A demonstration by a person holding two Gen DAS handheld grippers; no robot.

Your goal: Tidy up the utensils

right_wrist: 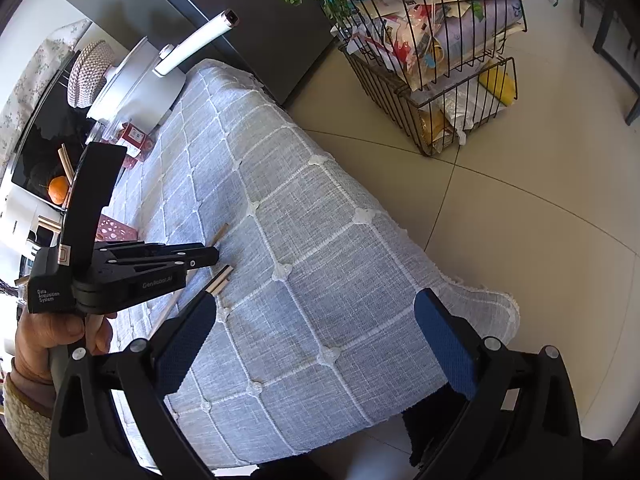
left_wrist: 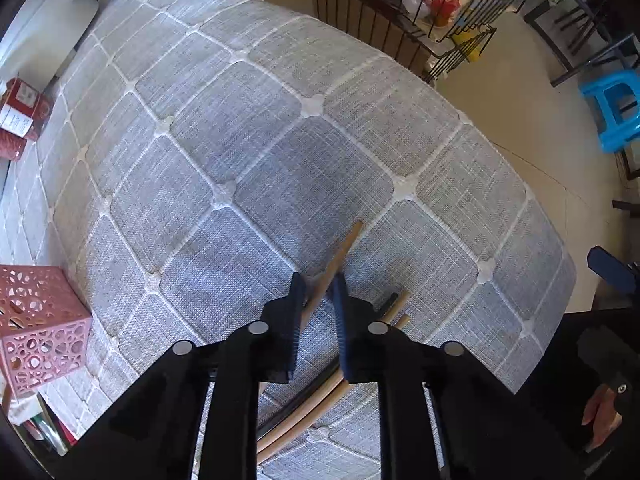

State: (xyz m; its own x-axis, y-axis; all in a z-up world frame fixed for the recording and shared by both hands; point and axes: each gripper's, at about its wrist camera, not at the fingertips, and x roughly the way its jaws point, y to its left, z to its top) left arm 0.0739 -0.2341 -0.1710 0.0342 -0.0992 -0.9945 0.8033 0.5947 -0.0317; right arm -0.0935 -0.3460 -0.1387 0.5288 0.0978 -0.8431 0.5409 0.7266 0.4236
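Mid-pickup near the bottom centre of the frame: left gripper (left_wrist: 318, 284) nipped nearly closed on one wooden chopstick (left_wrist: 344, 248) above the grey checked tablecloth (left_wrist: 248, 132), right gripper (right_wrist: 316, 316) gaping wide and empty, next probably a lift toward the pink holder (left_wrist: 40, 320) at lower left.

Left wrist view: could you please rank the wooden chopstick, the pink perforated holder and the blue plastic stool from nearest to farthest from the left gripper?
1. Wooden chopstick, between the jaws.
2. Pink perforated holder, left edge.
3. Blue plastic stool, floor, right.
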